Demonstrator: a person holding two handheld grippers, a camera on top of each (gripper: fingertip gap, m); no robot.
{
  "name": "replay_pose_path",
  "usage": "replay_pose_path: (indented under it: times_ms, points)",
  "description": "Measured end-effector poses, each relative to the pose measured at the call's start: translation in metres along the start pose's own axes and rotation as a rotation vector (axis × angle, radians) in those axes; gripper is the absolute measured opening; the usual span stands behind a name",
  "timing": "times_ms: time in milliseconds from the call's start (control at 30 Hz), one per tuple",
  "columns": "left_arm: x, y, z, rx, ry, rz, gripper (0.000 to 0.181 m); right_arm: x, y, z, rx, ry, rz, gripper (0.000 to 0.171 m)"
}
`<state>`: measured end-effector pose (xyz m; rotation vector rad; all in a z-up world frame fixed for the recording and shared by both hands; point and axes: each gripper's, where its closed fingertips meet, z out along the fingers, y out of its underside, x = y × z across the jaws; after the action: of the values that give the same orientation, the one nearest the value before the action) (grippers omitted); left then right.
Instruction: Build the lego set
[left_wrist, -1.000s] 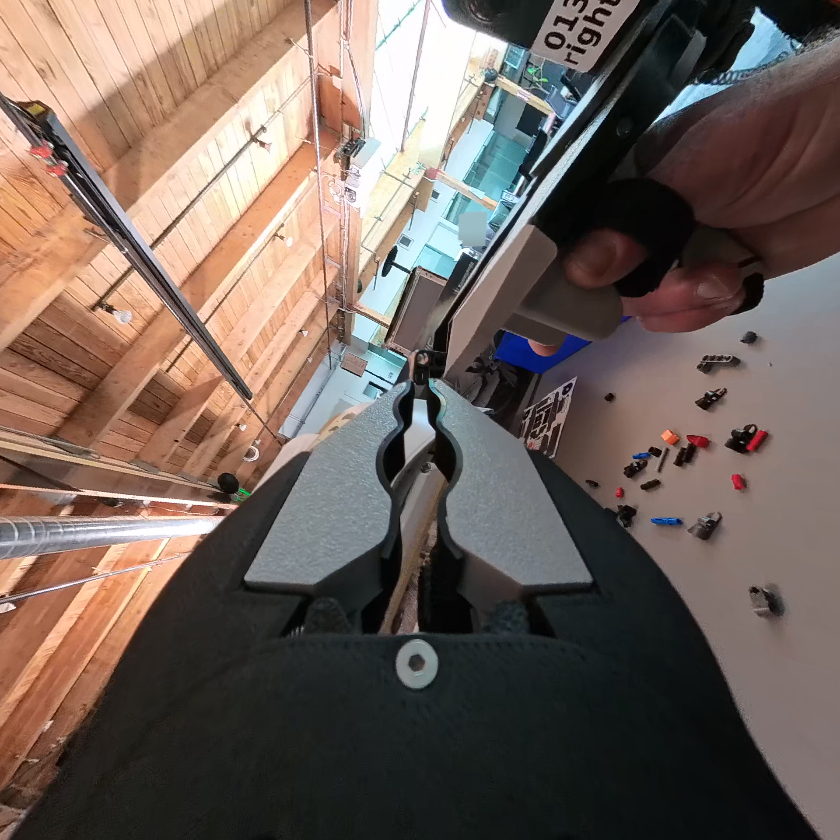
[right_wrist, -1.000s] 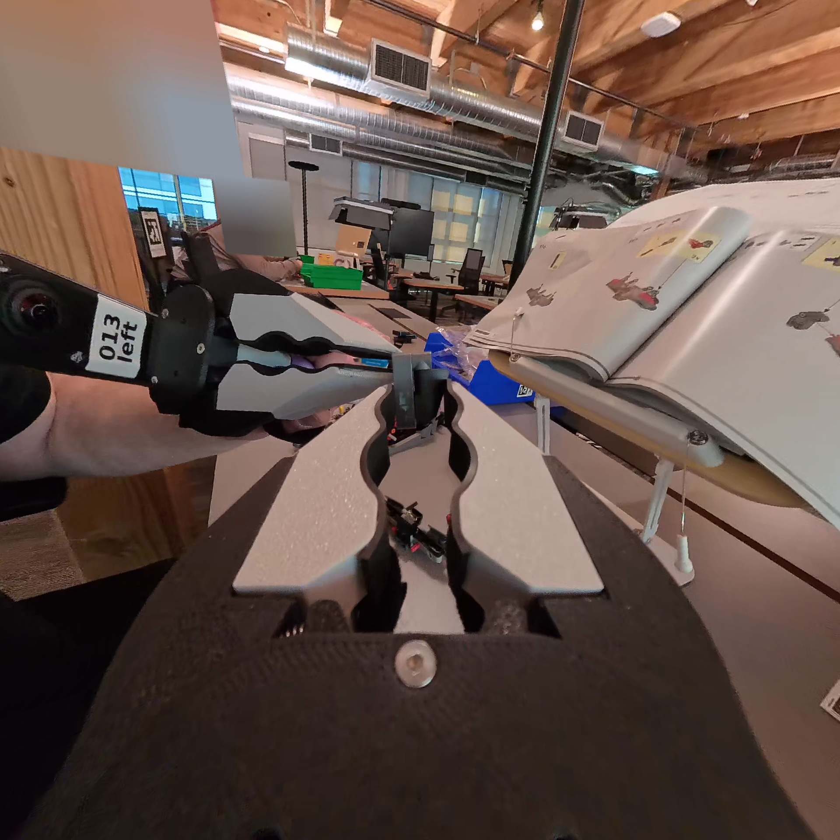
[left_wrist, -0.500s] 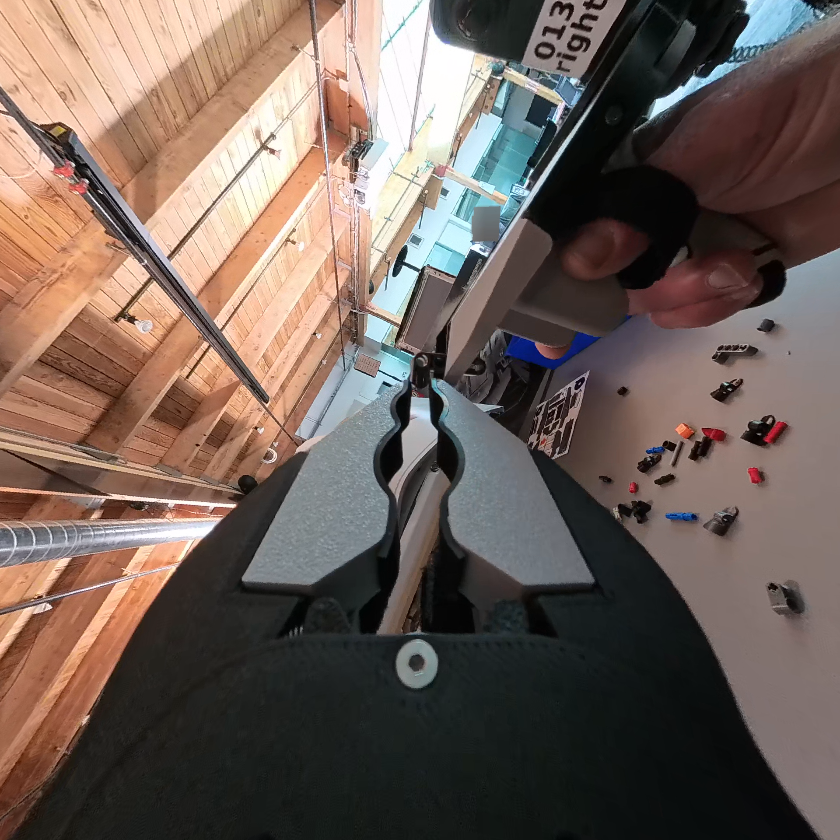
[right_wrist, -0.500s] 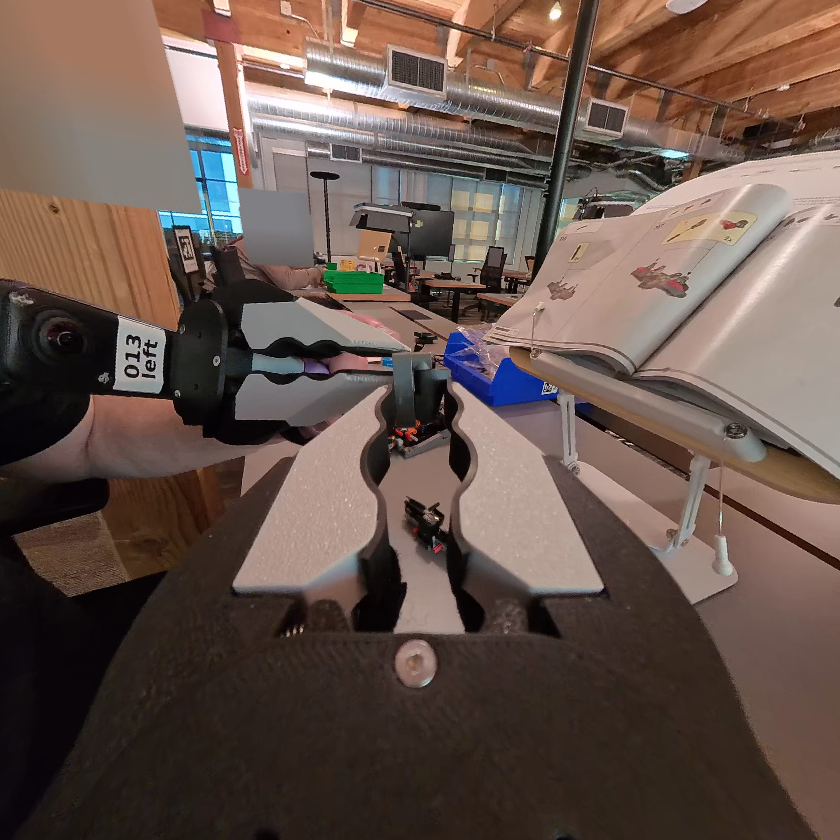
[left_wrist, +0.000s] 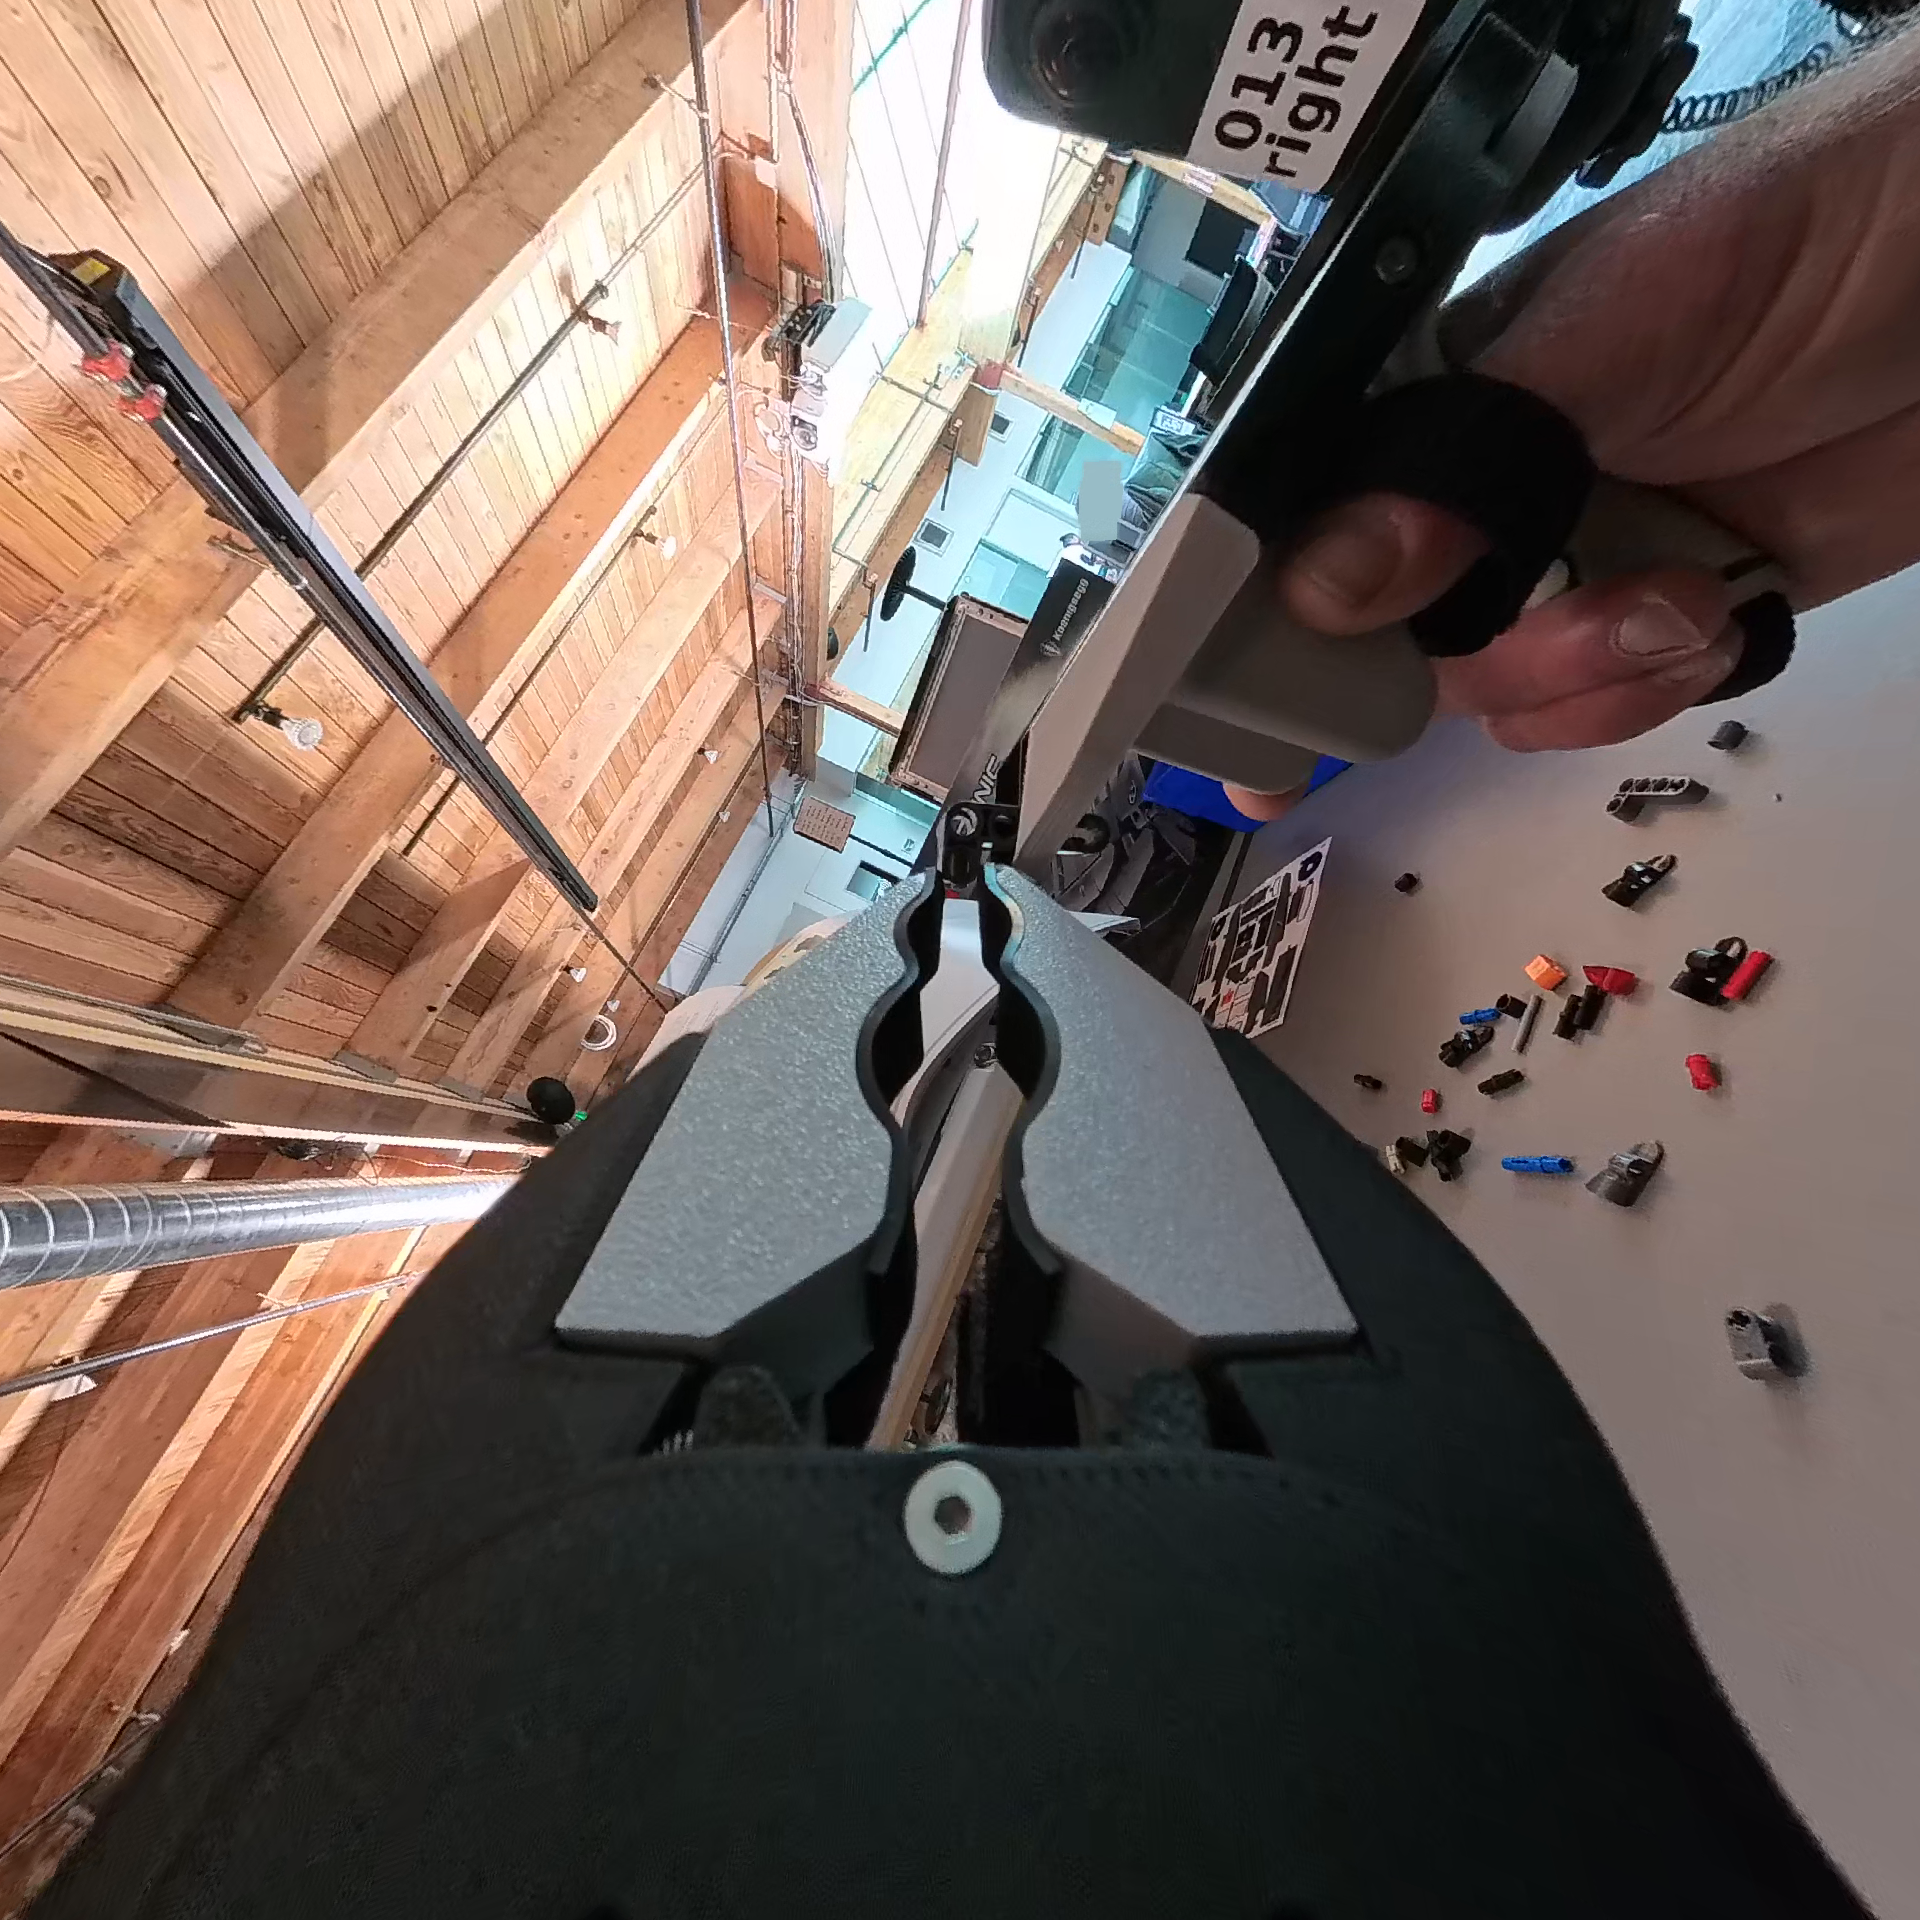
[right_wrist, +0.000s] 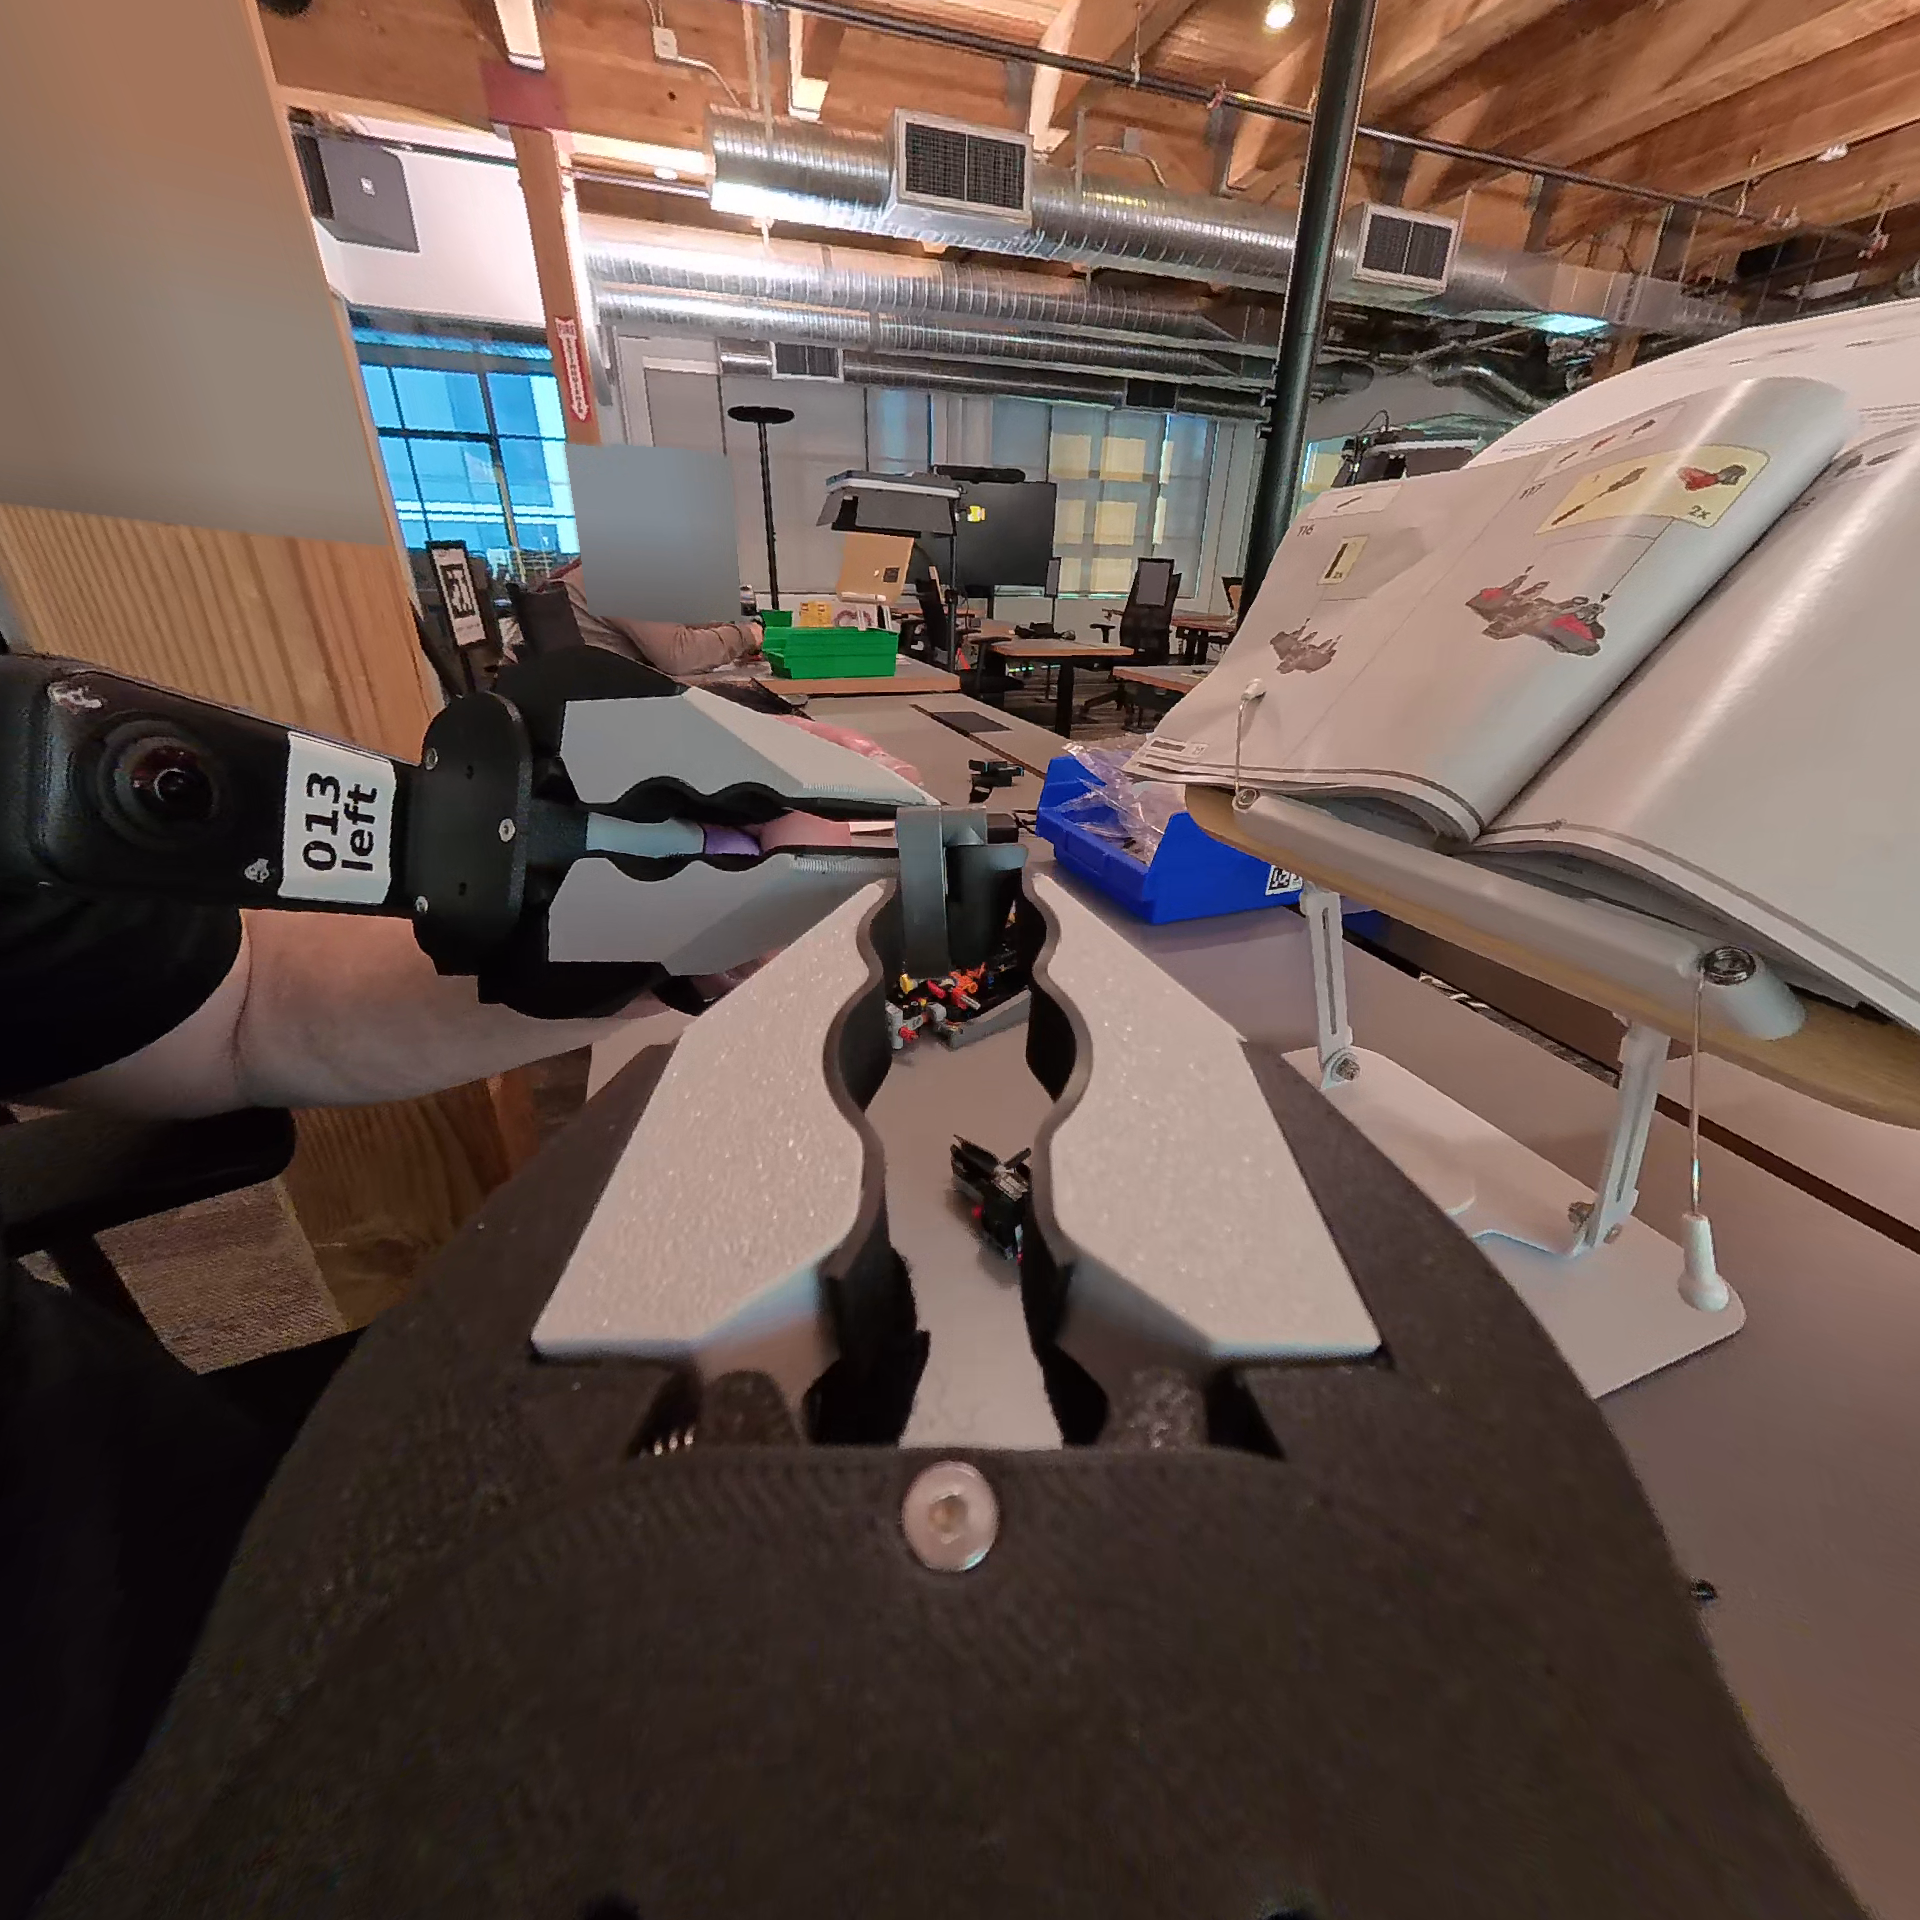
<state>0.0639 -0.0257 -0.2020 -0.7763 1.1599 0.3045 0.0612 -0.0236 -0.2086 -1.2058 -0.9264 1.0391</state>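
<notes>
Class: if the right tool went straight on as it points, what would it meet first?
The dark grey Lego piece already between the tips of the right tool; past it, probably the part-built model on the table, though depth is unclear.

Your left tongs (left_wrist: 964, 883) are rolled onto their side and pinched nearly closed at the tips, with only a thin gap between the two grey fingers (left_wrist: 769, 1122); seen from your right wrist, they (right_wrist: 883, 826) reach in level from the left, your bare forearm (right_wrist: 343, 1023) behind them. Your right tongs (right_wrist: 956, 914) point forward with the fingertips a little apart. Your right hand (left_wrist: 1621, 488) wraps the handle, thumb through a black loop.
</notes>
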Motion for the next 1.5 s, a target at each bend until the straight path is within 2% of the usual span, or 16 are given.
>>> replay_pose_path:
  times_ms: [533,1100,1500]
  points:
    - [-0.002,0.004,-0.003,-0.021,-0.017,-0.021,0.006,0.003,-0.003,-0.003,0.014,0.004,0.019,0.018]
    - [0.0,0.034,-0.025,-0.133,0.008,-0.076,0.007,0.009,0.003,-0.005,-0.003,0.028,-0.001,0.018]
    - [0.002,0.054,-0.05,-0.22,0.015,-0.13,0.007,0.006,0.015,-0.001,-0.077,0.09,-0.191,0.018]
